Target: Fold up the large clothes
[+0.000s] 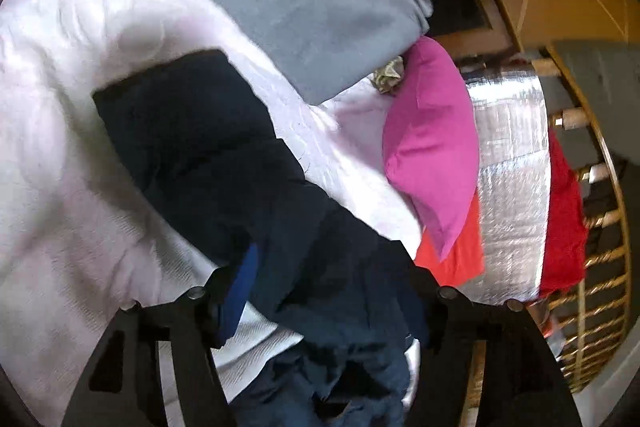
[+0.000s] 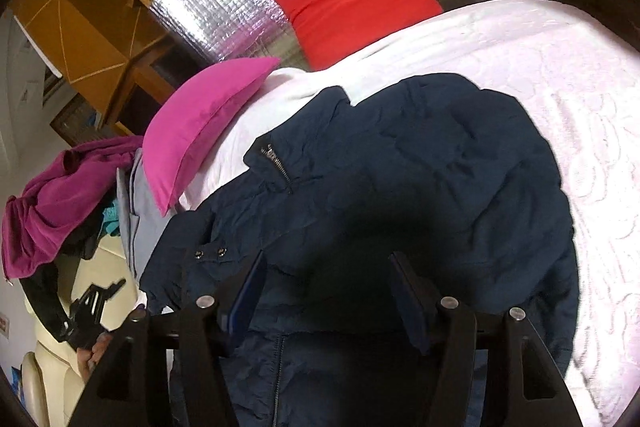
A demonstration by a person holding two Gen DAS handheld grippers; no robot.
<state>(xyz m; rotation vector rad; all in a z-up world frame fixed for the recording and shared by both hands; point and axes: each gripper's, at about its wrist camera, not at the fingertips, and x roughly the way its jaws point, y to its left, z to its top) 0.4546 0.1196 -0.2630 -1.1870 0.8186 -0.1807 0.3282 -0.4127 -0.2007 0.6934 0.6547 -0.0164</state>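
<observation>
Your bed (image 2: 520, 39), white textured cover, carries: one navy jacket (image 2: 420, 155), spread across the middle; one pink pillow (image 2: 200, 123) at its edge; one folded grey garment (image 1: 312, 15) lying just beside that pillow.

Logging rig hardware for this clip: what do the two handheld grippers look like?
Both look alike: the left gripper and right gripper have black angular linkage arms with round silver pivot bolts, and flat blue pads on the fingers. No cables, markings or sleeves can be made out in either wrist view.
</observation>
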